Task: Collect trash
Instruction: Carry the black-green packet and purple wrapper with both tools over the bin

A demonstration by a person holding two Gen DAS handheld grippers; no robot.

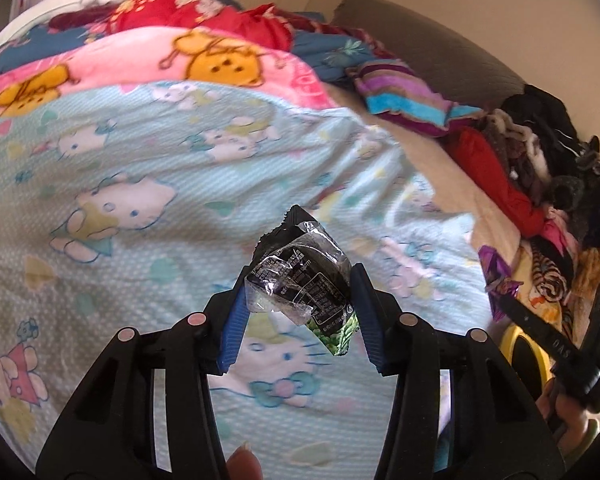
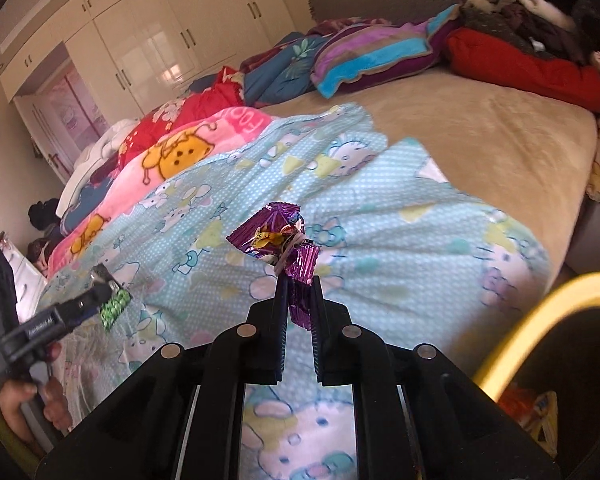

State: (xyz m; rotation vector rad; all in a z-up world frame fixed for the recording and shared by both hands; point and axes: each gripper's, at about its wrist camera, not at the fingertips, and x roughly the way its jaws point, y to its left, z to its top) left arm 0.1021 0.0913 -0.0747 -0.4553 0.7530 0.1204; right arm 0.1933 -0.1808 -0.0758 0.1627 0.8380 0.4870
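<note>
My left gripper (image 1: 300,280) is shut on a crumpled black and green snack wrapper (image 1: 300,276), held above the light blue Hello Kitty blanket (image 1: 140,168). My right gripper (image 2: 299,286) is shut on a crinkled purple foil wrapper (image 2: 278,240), also held above the blanket (image 2: 400,240). The right gripper and its purple wrapper (image 1: 498,276) show at the right edge of the left wrist view. The left gripper with the black and green wrapper (image 2: 114,304) shows at the left of the right wrist view. A yellow-rimmed bin (image 2: 540,312) sits at the lower right, with some coloured trash inside.
The bed (image 2: 480,136) carries a pink bear blanket (image 1: 160,56), red bedding (image 1: 220,12), a striped purple pillow (image 2: 372,56) and a clothes pile (image 1: 540,160). White wardrobes (image 2: 148,40) line the far wall. The bin rim (image 1: 528,348) also shows beside the bed.
</note>
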